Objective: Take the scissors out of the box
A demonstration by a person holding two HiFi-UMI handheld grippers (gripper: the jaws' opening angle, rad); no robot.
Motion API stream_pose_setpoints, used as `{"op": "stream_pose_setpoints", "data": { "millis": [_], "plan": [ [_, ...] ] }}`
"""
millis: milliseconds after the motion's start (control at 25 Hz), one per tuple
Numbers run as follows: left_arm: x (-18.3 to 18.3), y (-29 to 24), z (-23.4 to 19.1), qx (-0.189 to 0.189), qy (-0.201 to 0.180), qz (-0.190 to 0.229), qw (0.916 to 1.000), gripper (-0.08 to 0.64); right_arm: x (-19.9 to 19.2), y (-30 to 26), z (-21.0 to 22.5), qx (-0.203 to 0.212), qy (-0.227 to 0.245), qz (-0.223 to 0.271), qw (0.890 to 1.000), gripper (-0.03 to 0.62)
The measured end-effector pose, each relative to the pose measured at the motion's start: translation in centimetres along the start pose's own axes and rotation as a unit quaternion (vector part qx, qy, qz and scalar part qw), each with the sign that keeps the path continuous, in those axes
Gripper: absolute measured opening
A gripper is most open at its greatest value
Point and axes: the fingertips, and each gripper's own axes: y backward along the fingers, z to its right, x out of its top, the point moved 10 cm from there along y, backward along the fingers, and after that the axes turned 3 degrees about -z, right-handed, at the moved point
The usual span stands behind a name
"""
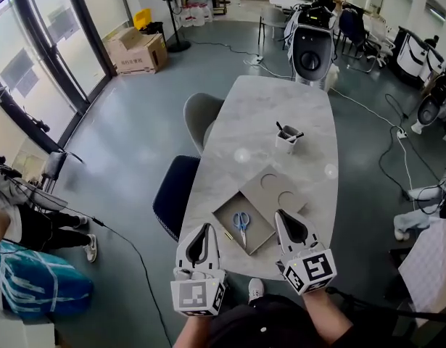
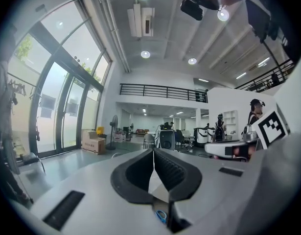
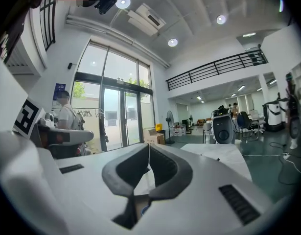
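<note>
**Scissors (image 1: 241, 222) flat in the open box (image 1: 225, 216), both grippers clenched on nothing**

Head view: blue-handled scissors lie in a shallow cardboard box at the near end of a pale marble surface (image 1: 281, 100). A small yellowish stick lies in the box just left of them. The box lid (image 1: 277, 185), marked with two round recesses, lies flat against the box's far right side. The left gripper (image 1: 207, 227) shows just beside the box's left corner. The right gripper (image 1: 281, 212) shows over the near corner of the lid, just beside the box's right edge. Both point away from the person. The scissors lie between the two tips, apart from each. Farther along the surface stands a small cup (image 1: 286, 142) holding dark pens. A grey chair (image 1: 199, 114) and a dark blue chair (image 1: 175, 194) stand along the left side.

Left gripper view: the fingers (image 2: 172, 173) are pressed together at their tips, with nothing between them. Under them, low in the frame, a blue scissor handle shows. The right gripper's marker cube (image 2: 271, 126) sits at the right edge.

Right gripper view: the fingers (image 3: 162, 168) meet at their tips and are empty. Beneath them show a strip of brown cardboard and a speck of blue too small to identify. The left gripper's marker cube (image 3: 27, 116) shows at the left.
</note>
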Motion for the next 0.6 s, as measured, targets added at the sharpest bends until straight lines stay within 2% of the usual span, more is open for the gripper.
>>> {"op": "stream_pose_setpoints", "data": {
  "millis": [600],
  "plan": [
    [-2.1,-7.2,-0.7,-0.1,-0.001,-0.045,0.9939,0.017,-2.8,-0.2,2.1,-0.101,-0.025,-0.046,0.994,-0.002]
  ]
}}
